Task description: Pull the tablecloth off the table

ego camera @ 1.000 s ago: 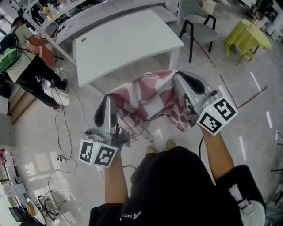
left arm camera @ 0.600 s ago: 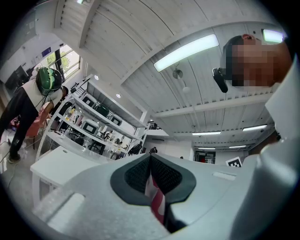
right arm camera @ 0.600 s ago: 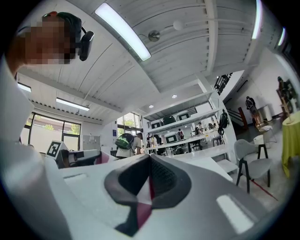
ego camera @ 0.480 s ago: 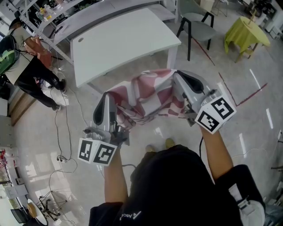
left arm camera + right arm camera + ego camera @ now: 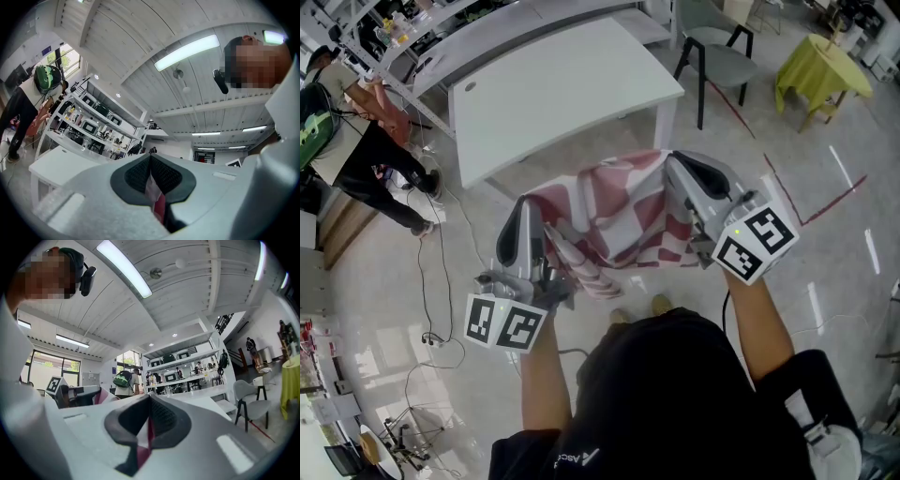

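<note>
The red-and-white checked tablecloth (image 5: 614, 211) hangs bunched in the air between my two grippers, off the white table (image 5: 553, 89) that stands bare further ahead. My left gripper (image 5: 528, 220) is shut on the cloth's left part; a strip of cloth (image 5: 154, 190) shows pinched between its dark pads. My right gripper (image 5: 686, 178) is shut on the cloth's right part, with red-and-white fabric (image 5: 145, 439) squeezed between its pads. Both grippers point upward, toward the ceiling in their own views.
A grey chair (image 5: 717, 47) stands right of the white table, and a small table with a yellow cover (image 5: 820, 75) further right. A person (image 5: 356, 141) bends over at the far left near shelving. Cables (image 5: 431, 309) lie on the floor at left.
The cloth has bunched up higher between the grippers and its hanging lower edge has risen. Both grippers keep nearly the same places and stay shut on it.
</note>
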The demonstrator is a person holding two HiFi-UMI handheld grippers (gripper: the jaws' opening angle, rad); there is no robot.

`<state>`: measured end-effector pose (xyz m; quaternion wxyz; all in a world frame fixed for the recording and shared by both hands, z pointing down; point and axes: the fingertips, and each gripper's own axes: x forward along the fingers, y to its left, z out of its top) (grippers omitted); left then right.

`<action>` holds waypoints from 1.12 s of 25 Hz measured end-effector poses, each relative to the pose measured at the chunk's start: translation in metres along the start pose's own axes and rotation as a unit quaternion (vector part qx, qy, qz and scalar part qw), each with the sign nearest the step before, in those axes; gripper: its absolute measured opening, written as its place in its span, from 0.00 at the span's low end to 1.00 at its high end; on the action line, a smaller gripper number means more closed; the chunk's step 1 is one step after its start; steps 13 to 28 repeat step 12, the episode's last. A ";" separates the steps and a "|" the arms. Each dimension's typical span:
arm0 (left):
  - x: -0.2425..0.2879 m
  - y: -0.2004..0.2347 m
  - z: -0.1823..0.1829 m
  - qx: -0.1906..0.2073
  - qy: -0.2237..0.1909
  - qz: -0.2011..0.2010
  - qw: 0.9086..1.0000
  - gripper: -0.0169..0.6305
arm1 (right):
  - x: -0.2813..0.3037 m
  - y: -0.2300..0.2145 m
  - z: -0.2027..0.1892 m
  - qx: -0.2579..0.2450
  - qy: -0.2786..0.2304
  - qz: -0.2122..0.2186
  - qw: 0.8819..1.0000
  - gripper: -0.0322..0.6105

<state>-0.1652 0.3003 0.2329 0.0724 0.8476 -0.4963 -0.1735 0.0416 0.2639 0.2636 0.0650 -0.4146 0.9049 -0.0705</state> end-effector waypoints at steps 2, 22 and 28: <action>-0.002 0.000 -0.002 0.000 0.000 -0.001 1.000 0.04 | -0.001 0.000 -0.003 0.001 -0.001 0.000 1.000 0.06; -0.006 -0.001 -0.006 0.001 0.002 -0.002 1.000 0.04 | -0.003 0.004 -0.006 0.002 -0.005 0.000 1.000 0.06; -0.006 -0.001 -0.006 0.001 0.002 -0.002 1.000 0.04 | -0.003 0.004 -0.006 0.002 -0.005 0.000 1.000 0.06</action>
